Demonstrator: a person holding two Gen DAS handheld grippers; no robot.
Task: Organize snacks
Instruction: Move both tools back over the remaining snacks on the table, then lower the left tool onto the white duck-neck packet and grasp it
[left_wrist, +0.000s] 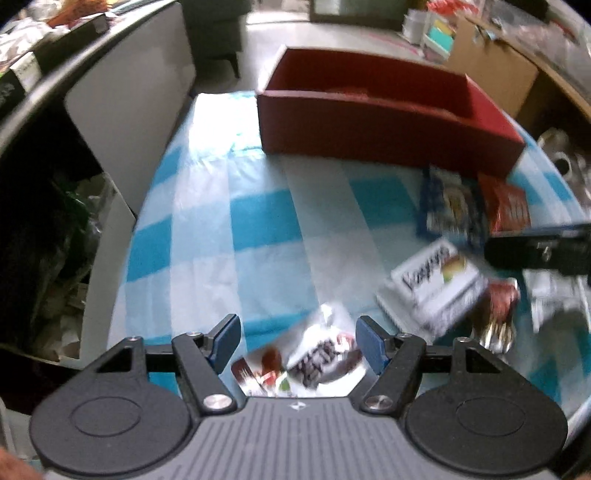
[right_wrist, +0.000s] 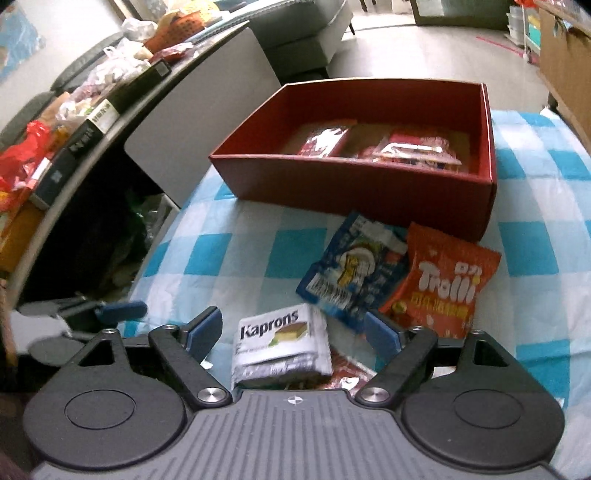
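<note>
The right tool (right_wrist: 293, 334) stood with its blue pads wide and still opening, pitched steeply down over the white rectangular foil-wrapped "Kaprons" wafer pack (right_wrist: 280, 341). That pack lay between the pads without being touched by either, so nothing was held. Its long axis ran roughly crosswise, from pad to pad, which would suit a closing straight across its shorter sides only if the tool spanned it; this is a judgement, not a thing seen.

The left tool (left_wrist: 297, 345) was partly open and empty, hovering above a small white-and-brown printed snack sachet (left_wrist: 314, 360) that lay flat between and below its pads; blur hid the sachet's exact outline.

Taking the wafer pack as landmark: the blue crinkled foil snack bag (right_wrist: 354, 275) lay just beyond it and touching its far right corner, the orange "Trolli" gummy bag (right_wrist: 443, 286) beside that, further right. The open dark-red cardboard box (right_wrist: 487, 155), already holding several red packets, stood beyond these on the blue-and-white checked cloth of the counter (right_wrist: 236, 254). The right tool was the nearer to the wafer pack; the left tool lay to the pack's left.
</note>
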